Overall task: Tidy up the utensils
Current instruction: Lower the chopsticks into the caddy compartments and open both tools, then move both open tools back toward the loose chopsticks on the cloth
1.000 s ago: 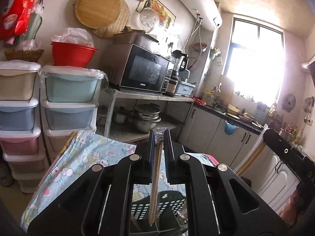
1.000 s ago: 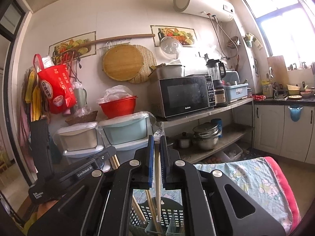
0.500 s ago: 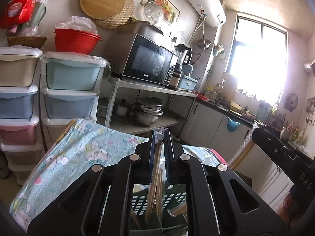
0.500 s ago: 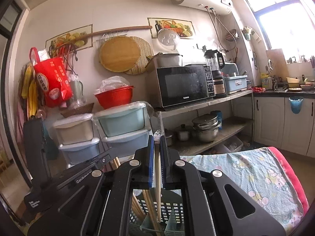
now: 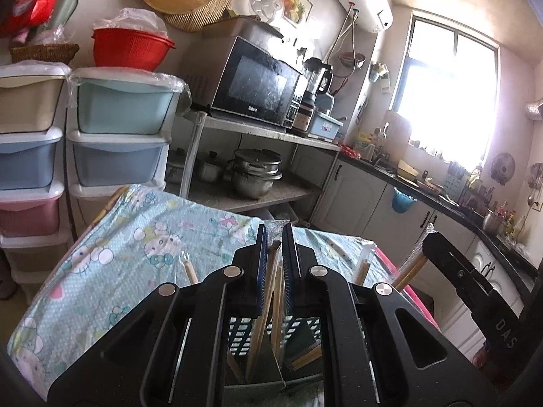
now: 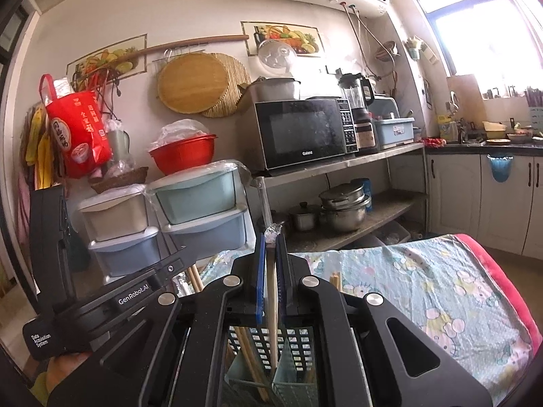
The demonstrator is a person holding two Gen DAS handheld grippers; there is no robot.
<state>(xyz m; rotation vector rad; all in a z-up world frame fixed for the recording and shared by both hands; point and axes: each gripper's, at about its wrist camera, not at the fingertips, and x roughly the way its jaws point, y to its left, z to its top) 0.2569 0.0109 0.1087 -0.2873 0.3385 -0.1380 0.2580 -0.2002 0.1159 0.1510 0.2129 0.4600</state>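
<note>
The left tool [image 5: 273,237] and right tool [image 6: 270,237] are matt black plastic with ribbed blue pads. Each grips a pale, smooth wooden chopstick [image 5: 263,300] [image 6: 272,308] capped in crinkly clear film. The utensil basket [image 6: 298,346] is grey-green perforated plastic. The table [image 5: 135,237] wears soft printed cloth. The pots [image 5: 256,173] are dull, scuffed metal; the microwave [image 6: 305,132] door is glossy black.

Wall: round wooden board [image 6: 192,82] hanging beside a red bag [image 6: 78,132]
Shelf rack: black microwave [image 6: 305,132] on top, blender [image 6: 356,101] next to it, metal pots [image 6: 342,207] on the lower shelf
Left side: stacked pastel drawers [image 5: 118,129], red basin [image 5: 130,49] on top
Tabletop: cartoon-print cloth [image 5: 135,247]
Far right: bright window [image 5: 448,91] above a cluttered counter [image 5: 424,186]
</note>
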